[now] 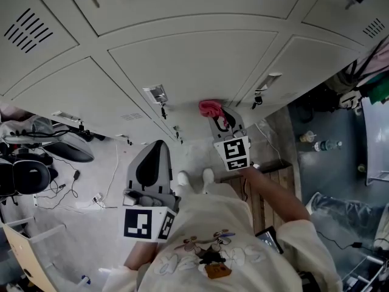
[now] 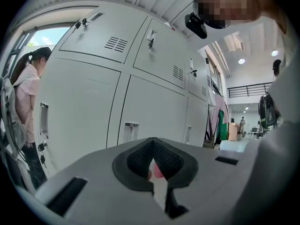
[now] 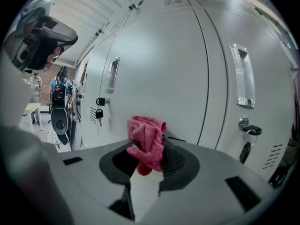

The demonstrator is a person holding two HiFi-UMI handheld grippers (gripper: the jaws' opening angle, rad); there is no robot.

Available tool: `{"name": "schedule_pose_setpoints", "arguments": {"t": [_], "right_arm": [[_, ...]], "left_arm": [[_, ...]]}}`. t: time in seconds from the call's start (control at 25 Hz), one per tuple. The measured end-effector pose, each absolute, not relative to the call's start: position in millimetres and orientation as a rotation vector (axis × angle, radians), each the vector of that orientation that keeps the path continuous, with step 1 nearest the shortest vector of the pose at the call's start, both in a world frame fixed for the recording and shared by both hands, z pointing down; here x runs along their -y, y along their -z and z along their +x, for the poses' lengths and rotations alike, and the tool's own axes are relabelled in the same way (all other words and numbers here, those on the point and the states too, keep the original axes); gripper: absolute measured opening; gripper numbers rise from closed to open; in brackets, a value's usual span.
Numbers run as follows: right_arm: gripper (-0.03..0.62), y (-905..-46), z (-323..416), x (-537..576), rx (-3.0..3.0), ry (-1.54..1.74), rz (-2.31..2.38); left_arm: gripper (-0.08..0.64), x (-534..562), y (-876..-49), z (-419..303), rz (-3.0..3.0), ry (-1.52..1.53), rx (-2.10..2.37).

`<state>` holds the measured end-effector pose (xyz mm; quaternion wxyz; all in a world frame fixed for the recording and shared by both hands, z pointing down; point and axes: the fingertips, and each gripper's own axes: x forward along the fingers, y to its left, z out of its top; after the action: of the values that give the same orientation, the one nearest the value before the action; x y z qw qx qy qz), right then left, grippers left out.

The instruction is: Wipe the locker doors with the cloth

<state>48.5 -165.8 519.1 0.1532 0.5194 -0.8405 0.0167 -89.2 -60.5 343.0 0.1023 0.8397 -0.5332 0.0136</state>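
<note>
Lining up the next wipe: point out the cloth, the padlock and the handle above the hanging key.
cloth [image 3: 146, 142], right gripper view, on the middle of the bunched pink fabric.
padlock [image 3: 99, 113], right gripper view, on its dark body.
handle [image 3: 243, 76], right gripper view, on the middle of its shiny plate.

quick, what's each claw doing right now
Left claw: closed.
Right claw: closed on the pink cloth.

The locker doors look like smooth painted sheet metal with a soft satin sheen, and the recessed handle is shiny and chrome-ish. The cloth is a nubby pink knit. The right gripper is matt grey plastic with black ribbed pads — same deal on the left gripper.
</note>
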Motion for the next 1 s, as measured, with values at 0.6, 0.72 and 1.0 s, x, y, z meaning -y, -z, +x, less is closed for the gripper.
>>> {"name": "schedule_pose_setpoints", "arguments": {"t": [0.6, 0.72, 1.0], "right_arm": [[0.110, -527, 109, 168, 2.291, -0.042, 1.601], [0.110, -530, 119, 168, 2.266, -0.047, 1.623], [0.110, -497, 107, 142, 2.373, -0.134, 1.571]], "left_arm": [[0.006, 53, -346, -95, 2.458, -0.038, 1.587], [0.006, 52, -347, -92, 2.462, -0.040, 1.578], [0.006, 51, -341, -79, 2.496, -0.024, 1.536]]}}
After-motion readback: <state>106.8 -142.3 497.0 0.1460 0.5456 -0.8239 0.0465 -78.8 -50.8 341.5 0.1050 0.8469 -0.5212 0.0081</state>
